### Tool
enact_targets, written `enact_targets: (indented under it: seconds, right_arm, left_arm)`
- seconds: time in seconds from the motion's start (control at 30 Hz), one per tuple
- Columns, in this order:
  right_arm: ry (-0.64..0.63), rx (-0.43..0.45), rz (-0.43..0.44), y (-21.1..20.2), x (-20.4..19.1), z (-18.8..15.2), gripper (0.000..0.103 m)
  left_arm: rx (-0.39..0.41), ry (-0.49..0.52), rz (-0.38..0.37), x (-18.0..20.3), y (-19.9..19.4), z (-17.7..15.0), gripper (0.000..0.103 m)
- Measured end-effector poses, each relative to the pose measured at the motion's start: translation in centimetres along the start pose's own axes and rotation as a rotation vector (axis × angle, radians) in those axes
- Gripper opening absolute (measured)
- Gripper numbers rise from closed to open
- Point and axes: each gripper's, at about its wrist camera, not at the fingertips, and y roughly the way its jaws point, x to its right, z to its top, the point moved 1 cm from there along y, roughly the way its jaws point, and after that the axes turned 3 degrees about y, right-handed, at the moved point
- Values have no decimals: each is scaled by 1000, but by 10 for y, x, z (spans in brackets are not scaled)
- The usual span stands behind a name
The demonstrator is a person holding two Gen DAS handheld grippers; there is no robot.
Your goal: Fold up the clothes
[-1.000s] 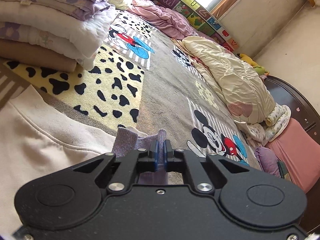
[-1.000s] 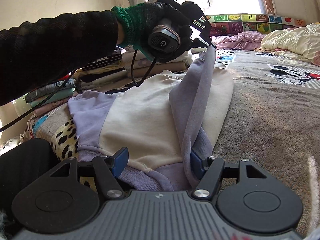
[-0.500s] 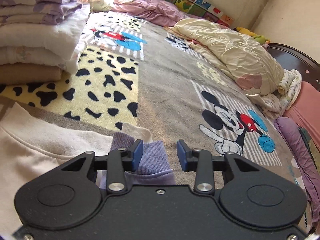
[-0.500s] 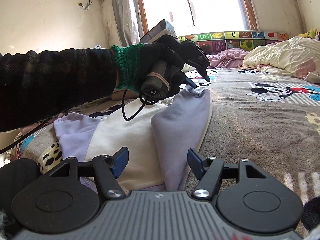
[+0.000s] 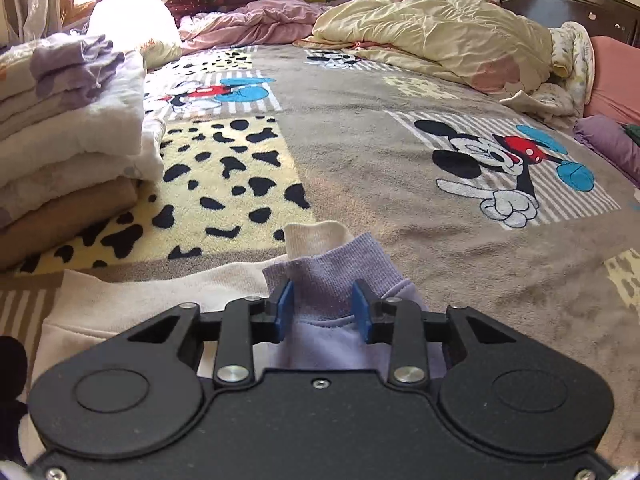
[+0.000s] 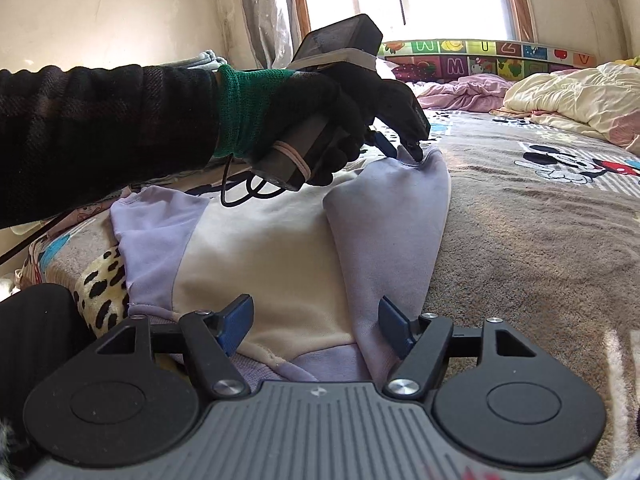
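Nearest you, the right hand-held gripper (image 6: 316, 328) sits low at the hem of the sweatshirt (image 6: 256, 248), jaws spread wide and gripping nothing — the blue pads straddle the cream body and the foot of the folded lilac sleeve (image 6: 392, 216) without pinching either. The sweatshirt lies flat on the bed (image 6: 540, 240), cream front up.

That right-side sleeve is already laid over the body, running from hem up toward the shoulder. So fold one looks done.

Further out, the left hand-held gripper (image 5: 322, 310) hangs right at the sleeve's cuff (image 5: 332, 276). Its jaws stand part open with the ribbed cuff between the pads, not clamped as far as the wrist view shows; the cuff lies slack on the cream fabric. In the right wrist view your gloved hand (image 6: 320, 120) holds that gripper tipped down onto the cuff end.

The other sleeve (image 6: 152, 240) lies spread out to the side, unfolded — that's what's left, I'd judge, plus bringing the hem up to halve the body and moving it off.

Beyond, a stack of folded clothes (image 5: 68, 136) sits near the sweatshirt's collar side, so a good part of the batch appears finished. Whether more unfolded items wait can't be told; the crumpled cream quilt (image 5: 440, 40) and pink bedding (image 5: 256, 20) at the far end look like bedding, not laundry.

Overall for this garment: early to middle, one sleeve in, one to go.
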Motion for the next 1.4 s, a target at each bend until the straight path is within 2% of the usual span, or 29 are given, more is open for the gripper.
enact_targets:
  seconds: [0.13,0.17,0.23,0.3,0.33,0.47,0.6,0.63,0.67,0.73,0.87,0.97,1.1,1.27,1.4]
  right_arm:
    - [9,5,-7,1,3,0,70]
    - [11,-20,-8,6,4,-1,70]
    - [-3,-31,-8,8,2,-2,71]
    - [-9,-23,6,7,-2,-1,71]
    - [-11,-21,5,7,-3,-1,71]
    - [-19,-15,8,5,-4,-1,71]
    - [-30,-25,-2,6,-5,-2,71]
    - [-37,-27,-5,6,-6,-3,71]
    - [-44,-28,-8,6,-7,-3,71]
    - [-56,-21,-6,4,-11,-3,71]
    - [-104,-2,18,-2,-26,-3,71]
    - [-147,-3,42,-4,-40,-4,71]
    - [-214,-15,75,-2,-62,-8,71]
    - [-279,-31,98,2,-87,-12,71]
    - [-310,-36,109,5,-102,-13,71]
  left_arm:
    - [63,64,-24,13,-12,7,33]
    - [43,78,-22,15,-5,6,33]
    - [-104,109,18,12,28,-5,33]
    - [-86,65,-9,3,26,-5,34]
    - [-71,26,-13,0,18,-2,34]
    - [42,-24,-18,0,-31,-11,33]
    - [14,-84,-49,-5,-38,-45,34]
    - [-56,-73,-39,-5,-26,-55,35]
    - [-42,-53,-34,-5,-21,-63,38]
    - [-27,-60,-31,-8,-35,-61,37]
    - [79,-136,12,-28,-85,-62,37]
    - [119,-277,24,-58,-125,-86,41]
    - [155,-503,53,-104,-177,-135,46]
    - [177,-699,191,-159,-223,-190,48]
    - [209,-934,275,-216,-251,-224,49]
